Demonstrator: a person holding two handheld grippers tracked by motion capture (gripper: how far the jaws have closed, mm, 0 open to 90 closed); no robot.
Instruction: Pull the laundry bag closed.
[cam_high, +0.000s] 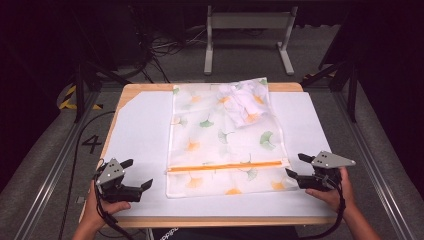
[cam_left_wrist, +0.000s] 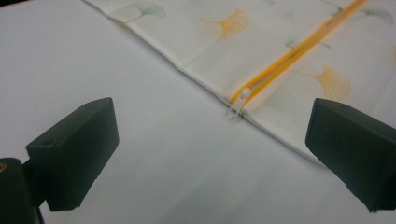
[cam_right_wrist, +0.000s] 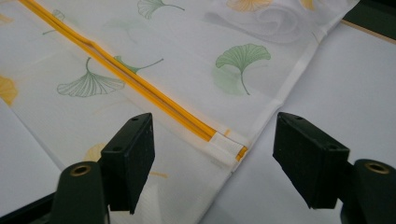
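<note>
A white mesh bag (cam_high: 225, 135) printed with ginkgo leaves lies flat in the middle of the table. An orange zipper (cam_high: 225, 166) runs across its near part and looks closed. Crumpled white cloth (cam_high: 242, 102) shows through the bag at its far end. My left gripper (cam_high: 139, 173) is open beside the bag's near left corner, with nothing between its fingers. In the left gripper view the jaws (cam_left_wrist: 210, 135) frame the silver zipper pull (cam_left_wrist: 238, 103) ahead. My right gripper (cam_high: 295, 165) is open at the bag's right edge, and its jaws (cam_right_wrist: 212, 149) straddle the zipper's end (cam_right_wrist: 229, 144) without touching.
A white sheet (cam_high: 140, 130) covers the wooden table (cam_high: 210, 221). A grey metal stand (cam_high: 247, 22) and cables sit on the floor beyond the table. Aluminium rails (cam_high: 370, 165) run along both sides. A "4" (cam_high: 91, 143) is marked on the floor at left.
</note>
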